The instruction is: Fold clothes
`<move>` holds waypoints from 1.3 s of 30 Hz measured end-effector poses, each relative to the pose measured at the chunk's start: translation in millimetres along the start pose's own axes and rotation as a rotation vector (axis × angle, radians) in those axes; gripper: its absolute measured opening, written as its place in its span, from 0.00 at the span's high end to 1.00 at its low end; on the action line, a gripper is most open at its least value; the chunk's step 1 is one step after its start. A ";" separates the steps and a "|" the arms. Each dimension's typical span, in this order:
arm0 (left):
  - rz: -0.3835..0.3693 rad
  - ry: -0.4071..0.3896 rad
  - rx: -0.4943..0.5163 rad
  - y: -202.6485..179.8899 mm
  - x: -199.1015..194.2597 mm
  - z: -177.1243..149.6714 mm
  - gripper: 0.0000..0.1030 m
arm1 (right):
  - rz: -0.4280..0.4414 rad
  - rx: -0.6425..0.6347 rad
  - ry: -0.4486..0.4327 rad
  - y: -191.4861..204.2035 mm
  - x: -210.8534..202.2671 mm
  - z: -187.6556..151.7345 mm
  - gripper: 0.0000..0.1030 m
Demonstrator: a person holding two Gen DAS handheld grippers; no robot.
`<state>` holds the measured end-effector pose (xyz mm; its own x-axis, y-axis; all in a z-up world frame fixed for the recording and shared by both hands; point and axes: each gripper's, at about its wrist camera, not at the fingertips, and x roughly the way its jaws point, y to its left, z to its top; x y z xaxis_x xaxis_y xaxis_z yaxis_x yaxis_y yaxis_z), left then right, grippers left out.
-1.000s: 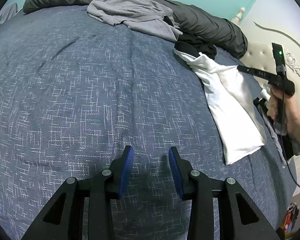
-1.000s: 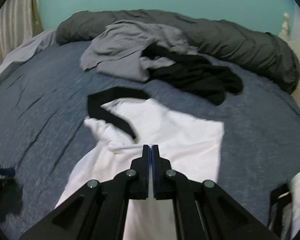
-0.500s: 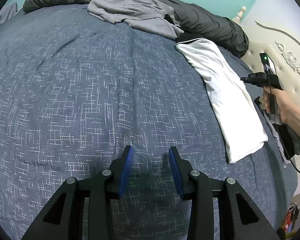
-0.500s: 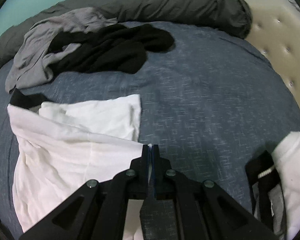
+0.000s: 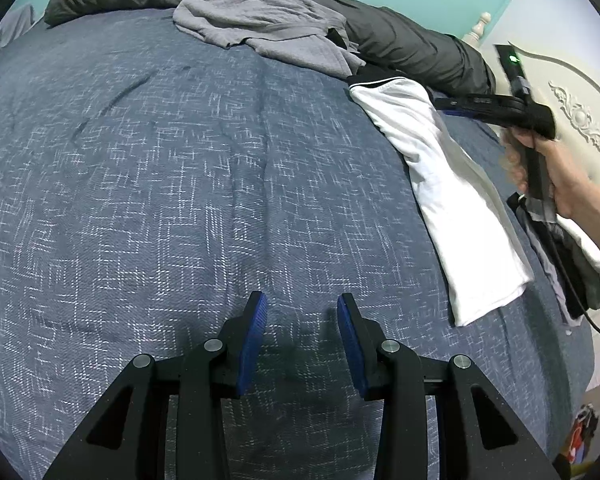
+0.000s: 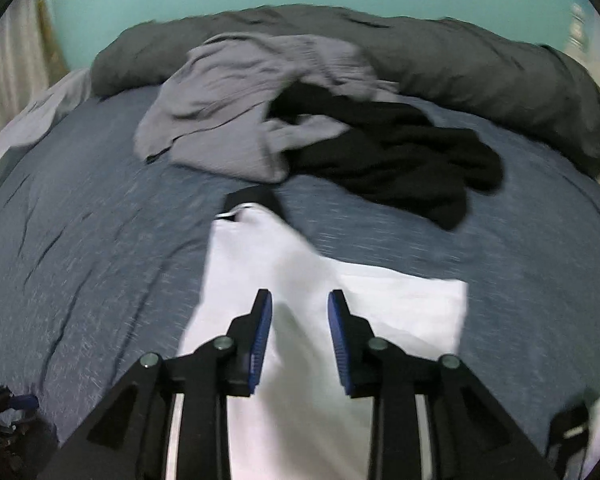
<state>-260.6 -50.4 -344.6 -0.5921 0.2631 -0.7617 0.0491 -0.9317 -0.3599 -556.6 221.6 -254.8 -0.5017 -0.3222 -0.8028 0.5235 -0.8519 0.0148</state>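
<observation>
- Far to the left of the white shirt (image 5: 456, 200), the left gripper (image 5: 302, 340) hangs over bare blue bedspread (image 5: 160, 180), exactly where it was a second ago; its jaws stand partly apart with nothing between them.
- The white shirt itself has changed most: a second ago it lay spread and rumpled, its black collar showing. Now it lies as a long narrow strip, one side laid over the other, collar end toward the grey garment (image 5: 260, 20) and black garment (image 6: 400, 160) heaped beyond it.
- Directly above the shirt, the right gripper (image 6: 300, 332) was clamped tight moments back; its jaws are opening now, and the cloth lies under them rather than pinched.
- I'd say a lengthwise fold has just been let go. The shirt probably wants a crosswise fold next, while the two garments behind it are not yet folded.
- Right of the shirt, the person's hand (image 5: 556, 176) grips the tool's handle.
</observation>
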 end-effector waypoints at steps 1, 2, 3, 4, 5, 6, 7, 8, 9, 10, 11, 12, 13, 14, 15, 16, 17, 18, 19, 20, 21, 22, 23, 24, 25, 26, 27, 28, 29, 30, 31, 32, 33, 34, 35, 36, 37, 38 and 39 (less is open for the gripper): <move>0.000 -0.001 -0.002 0.7 -0.3 0.4 0.61 | -0.001 -0.008 0.008 5.5 4.8 1.3 0.72; 0.000 -0.002 -0.003 1.5 -0.6 0.8 0.61 | -0.013 -0.013 0.016 9.7 10.2 3.0 0.72; 0.000 -0.002 -0.004 2.1 -0.7 1.0 0.61 | -0.047 -0.014 0.026 11.1 17.2 5.3 0.72; 0.000 -0.001 -0.004 2.6 -0.5 1.1 0.61 | -0.079 -0.014 0.034 12.2 23.2 7.7 0.72; 0.000 0.001 -0.004 2.9 -0.3 1.1 0.61 | -0.118 -0.009 0.042 11.1 28.0 10.3 0.72; -0.001 0.003 -0.004 3.1 -0.1 1.0 0.61 | -0.171 0.011 0.057 5.8 33.1 12.7 0.72; -0.003 0.004 -0.003 3.0 0.0 1.2 0.61 | -0.210 0.041 0.072 -1.0 34.6 13.2 0.72; -0.005 0.005 -0.002 2.7 -0.1 1.4 0.61 | -0.234 0.071 0.077 -7.5 34.0 13.2 0.72; -0.007 0.005 0.000 2.1 -0.2 1.6 0.61 | -0.230 0.099 0.059 -13.6 29.0 12.3 0.72; -0.009 0.005 0.003 1.0 -0.1 1.8 0.61 | -0.226 0.128 0.041 -19.7 24.0 11.3 0.72; -0.011 0.006 0.005 -0.3 0.0 2.0 0.61 | -0.215 0.153 0.021 -25.3 17.7 9.7 0.72; -0.012 0.006 0.007 -1.6 0.1 2.2 0.61 | -0.189 0.170 -0.003 -30.0 8.9 6.7 0.72; -0.016 0.007 0.010 -3.3 0.2 2.3 0.61 | -0.165 0.186 -0.024 -34.6 0.3 3.5 0.72; -0.022 0.009 0.013 -5.5 0.3 2.4 0.61 | -0.145 0.200 -0.039 -38.9 -8.7 -1.7 0.72; -0.029 0.013 0.020 -8.8 0.8 2.3 0.61 | -0.119 0.216 -0.053 -43.6 -19.9 -9.8 0.72; -0.042 0.018 0.024 -13.3 1.4 2.0 0.61 | -0.095 0.231 -0.062 -48.2 -30.2 -18.4 0.72; -0.057 0.024 0.026 -17.9 2.1 1.7 0.60 | -0.077 0.244 -0.062 -52.5 -38.7 -27.8 0.72; -0.072 0.030 0.028 -22.5 2.7 1.5 0.57 | -0.062 0.257 -0.059 -57.0 -47.1 -38.2 0.72; -0.087 0.036 0.030 -27.2 3.4 1.2 0.50 | -0.053 0.268 -0.054 -62.2 -55.4 -50.7 0.72; -0.108 0.042 0.024 -32.0 4.4 1.1 0.48 | -0.043 0.283 -0.049 -67.7 -63.9 -64.6 0.72; -0.133 0.049 0.016 -38.0 5.8 1.6 0.48 | -0.032 0.304 -0.042 -72.8 -71.3 -80.5 0.68; -0.159 0.056 0.008 -44.8 7.9 2.4 0.48 | -0.023 0.320 -0.028 -75.5 -75.2 -94.1 0.64; -0.176 0.061 0.000 -50.4 9.9 2.6 0.48 | -0.013 0.337 -0.014 -78.3 -79.2 -107.7 0.57; -0.187 0.071 -0.005 -56.2 13.7 2.1 0.48 | -0.004 0.354 0.000 -81.0 -83.1 -121.3 0.56; -0.198 0.085 -0.008 -62.8 18.6 1.4 0.46 | 0.005 0.371 0.015 -83.8 -87.0 -134.9 0.56; -0.208 0.099 -0.011 -69.3 23.5 0.7 0.44 | 0.013 0.388 0.029 -86.4 -90.7 -148.9 0.56; -0.214 0.109 -0.018 -74.3 29.1 0.1 0.44 | 0.018 0.407 0.045 -88.8 -94.0 -163.7 0.56; -0.216 0.115 -0.027 -78.3 35.1 -0.2 0.44 | 0.022 0.426 0.061 -91.2 -96.9 -178.0 0.56; -0.218 0.122 -0.036 -82.4 41.1 -0.6 0.44 | 0.028 0.445 0.076 -93.5 -98.7 -190.9 0.55; -0.218 0.130 -0.048 -84.7 46.9 -0.8 0.44 | 0.035 0.464 0.089 -95.6 -100.4 -202.4 0.55; -0.215 0.139 -0.064 -85.9 52.6 -0.7 0.44 | 0.047 0.482 0.095 -97.3 -101.8 -210.9 0.54; -0.212 0.147 -0.076 -87.1 57.8 -0.5 0.44 | 0.062 0.500 0.102 -99.0 -102.9 -218.9 0.51; -0.213 0.149 -0.085 -88.5 61.1 0.2 0.44 | 0.082 0.517 0.108 -100.0 -103.1 -224.8 0.50; -0.216 0.147 -0.091 -90.1 63.4 1.3 0.44 | 0.101 0.525 0.111 -99.6 -103.4 -228.2 0.50; -0.218 0.146 -0.097 -91.7 65.7 2.4 0.44 | 0.119 0.530 0.114 -98.2 -103.3 -231.2 0.50; -0.216 0.147 -0.104 -93.2 68.1 3.4 0.44 | 0.131 0.529 0.120 -95.7 -102.2 -233.7 0.49; -0.211 0.151 -0.112 -94.5 70.4 4.5 0.44 | 0.135 0.530 0.126 -94.6 -100.6 -236.6 0.49; -0.208 0.155 -0.115 -96.5 72.4 5.5 0.45 | 0.136 0.533 0.136 -93.2 -98.2 -239.2 0.48; -0.206 0.158 -0.113 -98.9 74.4 6.5 0.45 | 0.136 0.536 0.141 -92.0 -96.5 -241.2 0.48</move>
<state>-314.7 59.7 -362.1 -0.4662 0.4882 -0.7377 0.0354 -0.8230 -0.5670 -390.3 430.7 -322.5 -0.3382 -0.4168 -0.8437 0.1357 -0.9088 0.3946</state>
